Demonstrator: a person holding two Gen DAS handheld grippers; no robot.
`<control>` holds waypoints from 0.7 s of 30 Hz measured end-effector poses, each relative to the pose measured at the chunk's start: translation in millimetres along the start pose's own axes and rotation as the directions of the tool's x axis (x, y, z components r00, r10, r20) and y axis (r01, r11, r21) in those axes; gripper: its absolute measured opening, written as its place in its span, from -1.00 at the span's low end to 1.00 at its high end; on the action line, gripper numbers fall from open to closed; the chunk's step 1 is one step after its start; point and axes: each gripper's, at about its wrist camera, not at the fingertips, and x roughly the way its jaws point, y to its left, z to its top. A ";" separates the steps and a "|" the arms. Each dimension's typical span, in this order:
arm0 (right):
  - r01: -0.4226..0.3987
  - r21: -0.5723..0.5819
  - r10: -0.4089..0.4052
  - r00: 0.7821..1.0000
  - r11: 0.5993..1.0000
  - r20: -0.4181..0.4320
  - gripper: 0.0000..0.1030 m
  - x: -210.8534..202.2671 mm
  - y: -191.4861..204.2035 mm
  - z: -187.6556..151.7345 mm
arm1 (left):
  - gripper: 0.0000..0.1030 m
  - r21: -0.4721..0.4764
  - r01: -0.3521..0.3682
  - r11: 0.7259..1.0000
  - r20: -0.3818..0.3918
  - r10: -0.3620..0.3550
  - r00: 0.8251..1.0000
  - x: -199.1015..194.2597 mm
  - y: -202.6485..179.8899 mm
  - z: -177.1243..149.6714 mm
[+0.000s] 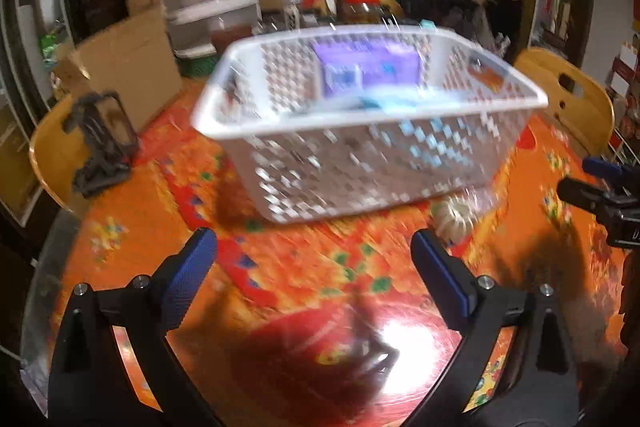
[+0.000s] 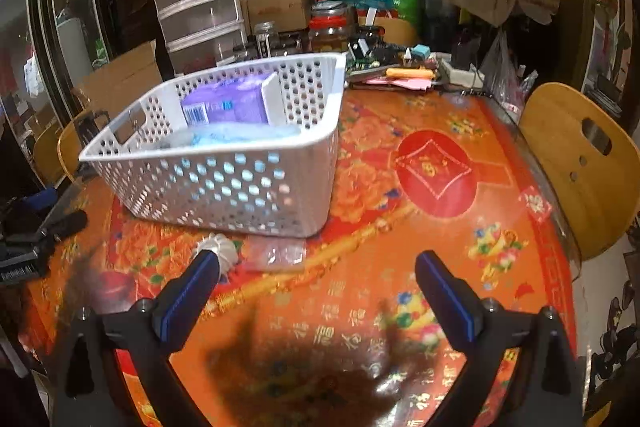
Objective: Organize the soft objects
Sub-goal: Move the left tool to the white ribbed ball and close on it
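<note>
Basket (image 2: 224,183): white perforated plastic, rectangular with rounded rim, standing on the bench (image 2: 400,267); motion-blurred in the left wrist view (image 1: 360,163).
Purple pack (image 2: 228,105): soft glossy wrapper with a barcode, upright against the far wall inside the basket; also visible at (image 1: 370,69).
Pale blue pack (image 2: 244,135): soft, crinkled plastic, lying flat in the basket in front of the purple pack.
White soft item (image 2: 220,249): small, pleated and roundish, on the bench just outside the near wall of the basket; seen as a blur at (image 1: 454,217).
Clear wrapper (image 2: 280,253): thin shiny film, flat on the bench just beside the white soft item.
Bench cover: glossy orange-red printed sheet with floral pattern and characters.
Left hand-held gripper (image 1: 314,263): black arms, blue ribbed pads, spread wide, grasping nothing, above the bench; basket directly ahead, white soft item near the right pad.
Right hand-held gripper (image 2: 318,277): same build, spread wide, empty; left fingertip overlapping the white soft item in view, contact impossible to tell; basket ahead and to the left.
Chairs (image 2: 576,163): curved yellow wood, at the bench edge.
</note>
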 end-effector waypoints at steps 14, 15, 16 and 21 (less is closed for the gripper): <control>0.002 0.056 0.000 0.999 0.998 -0.033 0.91 20.0 -25.1 -20.1 | 0.88 0.034 0.097 0.995 -0.068 -0.094 0.993 52.7 -70.8 -5.0; 0.002 0.061 0.000 0.999 0.998 -0.034 0.91 20.3 -27.8 -20.9 | 0.88 0.034 0.105 0.994 -0.074 -0.103 0.992 54.8 -75.2 -4.7; 0.004 0.066 -0.002 0.999 0.998 -0.034 0.91 20.1 -30.2 -21.5 | 0.88 0.032 0.115 0.993 -0.079 -0.112 0.991 56.6 -77.2 -3.8; 0.009 0.074 -0.007 0.999 0.997 -0.037 0.91 20.1 -35.4 -22.1 | 0.88 0.050 0.108 0.993 -0.102 -0.102 0.990 72.0 -93.5 2.0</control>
